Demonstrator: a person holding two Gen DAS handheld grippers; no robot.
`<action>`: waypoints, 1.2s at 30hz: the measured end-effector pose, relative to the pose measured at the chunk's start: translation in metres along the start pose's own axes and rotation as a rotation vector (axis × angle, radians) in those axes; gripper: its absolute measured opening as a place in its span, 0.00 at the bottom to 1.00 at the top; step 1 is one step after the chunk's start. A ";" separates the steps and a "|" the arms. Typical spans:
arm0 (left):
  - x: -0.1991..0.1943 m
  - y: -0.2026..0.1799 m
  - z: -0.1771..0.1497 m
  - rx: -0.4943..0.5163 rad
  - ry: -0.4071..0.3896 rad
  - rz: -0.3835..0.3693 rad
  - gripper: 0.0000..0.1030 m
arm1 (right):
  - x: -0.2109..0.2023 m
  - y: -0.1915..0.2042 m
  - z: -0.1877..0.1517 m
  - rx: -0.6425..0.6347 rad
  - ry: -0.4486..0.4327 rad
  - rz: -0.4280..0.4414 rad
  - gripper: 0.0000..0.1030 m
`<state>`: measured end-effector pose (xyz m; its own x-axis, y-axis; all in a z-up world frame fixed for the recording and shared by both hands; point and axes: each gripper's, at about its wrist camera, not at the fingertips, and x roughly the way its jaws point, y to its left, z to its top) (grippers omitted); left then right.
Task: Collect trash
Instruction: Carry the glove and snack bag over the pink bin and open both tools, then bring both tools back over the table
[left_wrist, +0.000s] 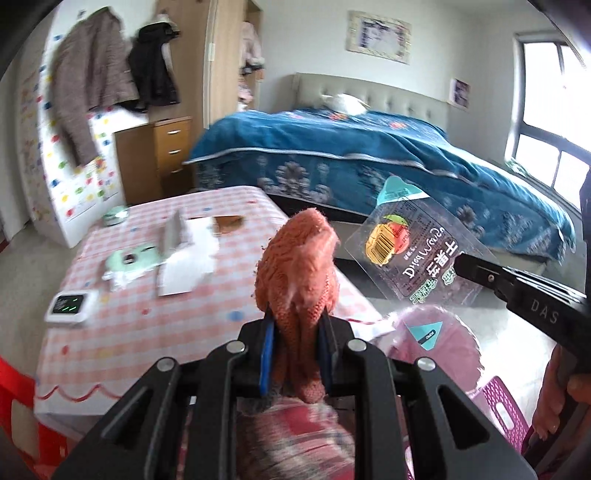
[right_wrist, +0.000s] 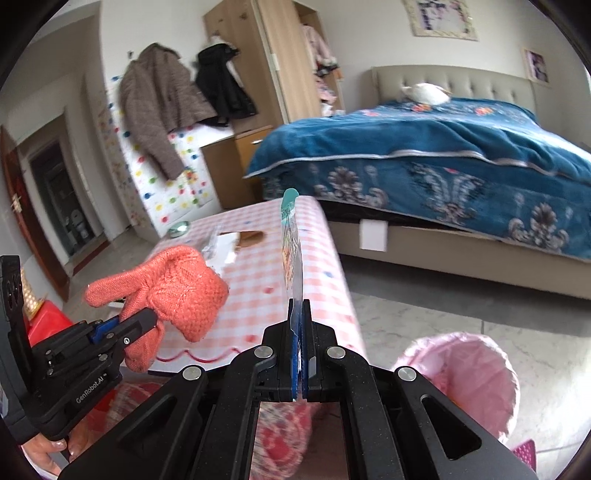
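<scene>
My left gripper (left_wrist: 295, 325) is shut on an orange knitted glove (left_wrist: 299, 266), held upright above the table's near edge; the glove also shows in the right wrist view (right_wrist: 177, 291). My right gripper (right_wrist: 300, 306) is shut on a clear dried-fruit snack wrapper (right_wrist: 291, 243), seen edge-on. In the left wrist view the wrapper (left_wrist: 413, 251) hangs flat from the right gripper (left_wrist: 461, 267), to the right of the table and above a pink-lined trash bin (left_wrist: 439, 343). The bin (right_wrist: 465, 373) sits on the floor at lower right.
A table with a pink checked cloth (left_wrist: 155, 325) holds white tissue paper (left_wrist: 188, 258), a mint-green item (left_wrist: 129, 260), a small white clock (left_wrist: 70, 306) and a brown wrapper (left_wrist: 229, 223). A blue-covered bed (left_wrist: 369, 155) is behind. A red stool (left_wrist: 18, 398) stands at left, a purple basket (left_wrist: 502, 410) at right.
</scene>
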<state>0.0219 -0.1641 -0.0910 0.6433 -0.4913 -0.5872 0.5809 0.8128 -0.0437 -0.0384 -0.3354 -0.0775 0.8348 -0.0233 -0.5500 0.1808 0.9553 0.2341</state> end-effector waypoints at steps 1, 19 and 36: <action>0.004 -0.007 0.000 0.009 0.006 -0.014 0.17 | -0.003 -0.009 -0.002 0.015 0.000 -0.013 0.00; 0.091 -0.146 0.000 0.226 0.107 -0.264 0.17 | -0.041 -0.138 -0.045 0.218 0.007 -0.327 0.01; 0.116 -0.153 0.004 0.179 0.150 -0.286 0.55 | -0.014 -0.191 -0.067 0.238 0.119 -0.397 0.42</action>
<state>0.0094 -0.3467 -0.1490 0.3698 -0.6282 -0.6845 0.8133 0.5751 -0.0884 -0.1194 -0.4972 -0.1686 0.6145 -0.3255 -0.7186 0.5995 0.7848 0.1572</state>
